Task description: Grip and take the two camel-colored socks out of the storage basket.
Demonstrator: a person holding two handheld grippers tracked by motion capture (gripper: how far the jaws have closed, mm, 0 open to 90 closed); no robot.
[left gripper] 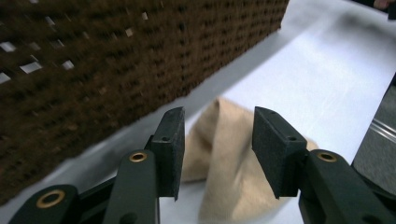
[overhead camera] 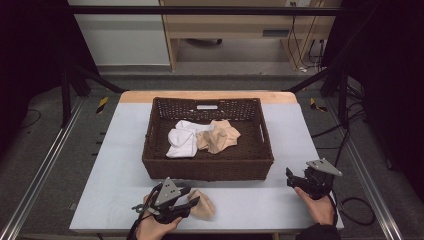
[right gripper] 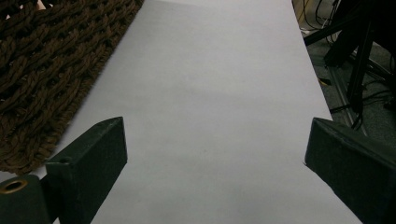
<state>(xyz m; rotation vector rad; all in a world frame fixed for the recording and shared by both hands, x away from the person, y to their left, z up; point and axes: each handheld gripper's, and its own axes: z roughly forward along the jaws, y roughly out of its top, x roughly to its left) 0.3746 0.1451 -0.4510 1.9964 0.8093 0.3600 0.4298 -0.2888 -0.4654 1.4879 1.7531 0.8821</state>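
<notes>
left gripper (left gripper: 217, 149): we see jaws part-open astride the tan sock (left gripper: 229, 154), not pinching, bench's near edge
right gripper (right gripper: 215, 172): jaws wide, empty, near-right corner
basket (overhead camera: 207, 169): bench centre, holds white sock (overhead camera: 181, 141), tan cloth (overhead camera: 218, 136)

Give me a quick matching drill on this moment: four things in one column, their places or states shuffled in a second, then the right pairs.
Things:
1. white cloth
2. loose beige cloth
3. left gripper
4. right gripper

Places or states:
A. open over bare table, beside the basket's right end
B. inside the basket, next to another beige cloth
C. on the table, in front of the basket
D. open, one jaw on either side of a cloth

Pairs: 1-B, 2-C, 3-D, 4-A
</notes>
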